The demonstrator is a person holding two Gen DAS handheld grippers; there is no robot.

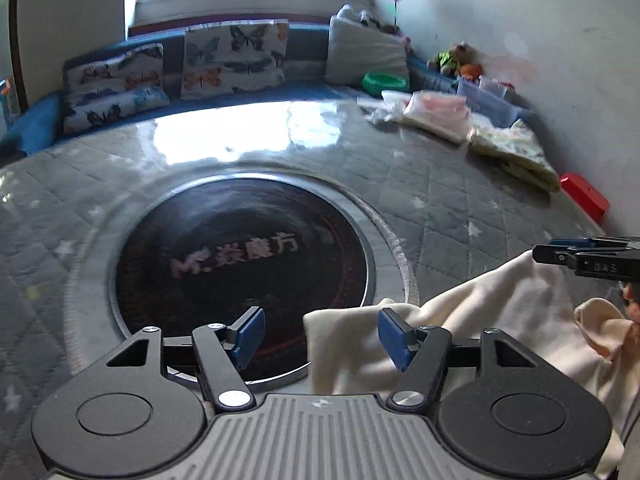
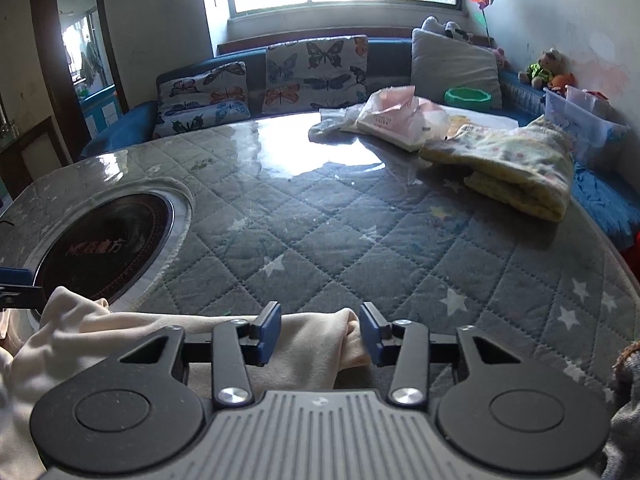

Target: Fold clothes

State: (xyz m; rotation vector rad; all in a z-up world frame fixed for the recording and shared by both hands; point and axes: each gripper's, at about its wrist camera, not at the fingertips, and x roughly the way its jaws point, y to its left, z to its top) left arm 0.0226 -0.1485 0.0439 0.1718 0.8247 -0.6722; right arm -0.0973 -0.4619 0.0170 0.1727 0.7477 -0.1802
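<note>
Garment at table's near edge, right of inset hob; folded blanket far right.

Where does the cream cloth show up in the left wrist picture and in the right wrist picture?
Left wrist view: the cream cloth lies at the lower right, running under the right-hand finger of the left gripper.
Right wrist view: the cream cloth lies at the lower left and bottom middle, its bunched end between the jaws of the right gripper.
Shared landmark: the round black cooktop set in the table, beside the cloth.
</note>
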